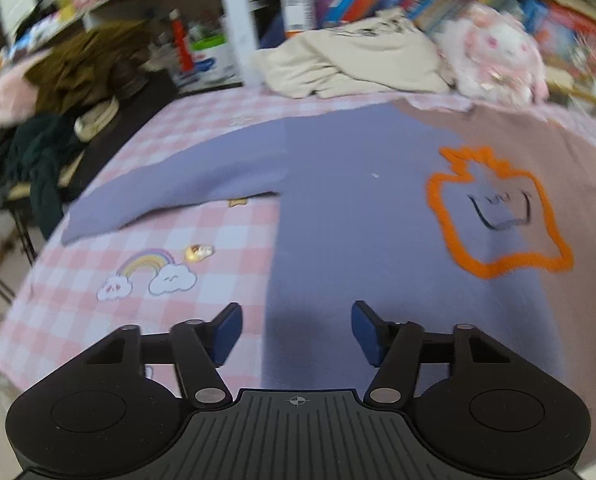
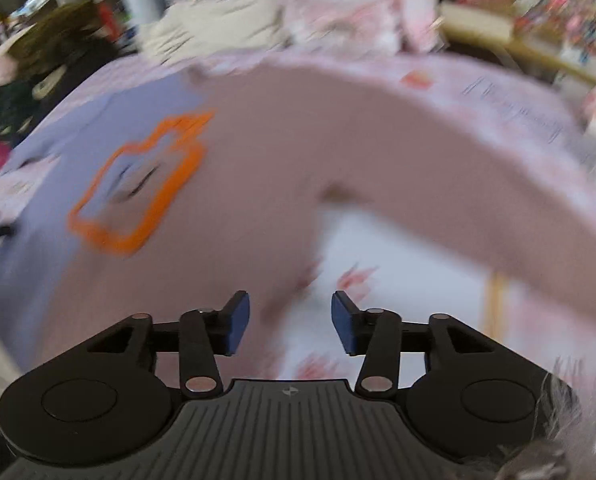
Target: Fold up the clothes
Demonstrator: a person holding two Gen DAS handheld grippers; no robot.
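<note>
Sweatshirt [image 1: 358, 200] lies spread flat, sleeves out, across the checked bedsheet [image 1: 138, 240], laid so its edges are reachable, with left gripper [image 1: 297, 330] and right gripper [image 2: 291, 322] both gaping, empty, above its hem.

The sweatshirt [image 1: 358, 200] is soft matt cloth with a fuzzy orange outline [image 1: 498, 216]. The bedsheet [image 1: 98, 320] is smooth printed cotton. The left gripper [image 1: 297, 332] is matt black plastic with metal pins; the plush toy [image 1: 494, 52] looks fluffy.
</note>
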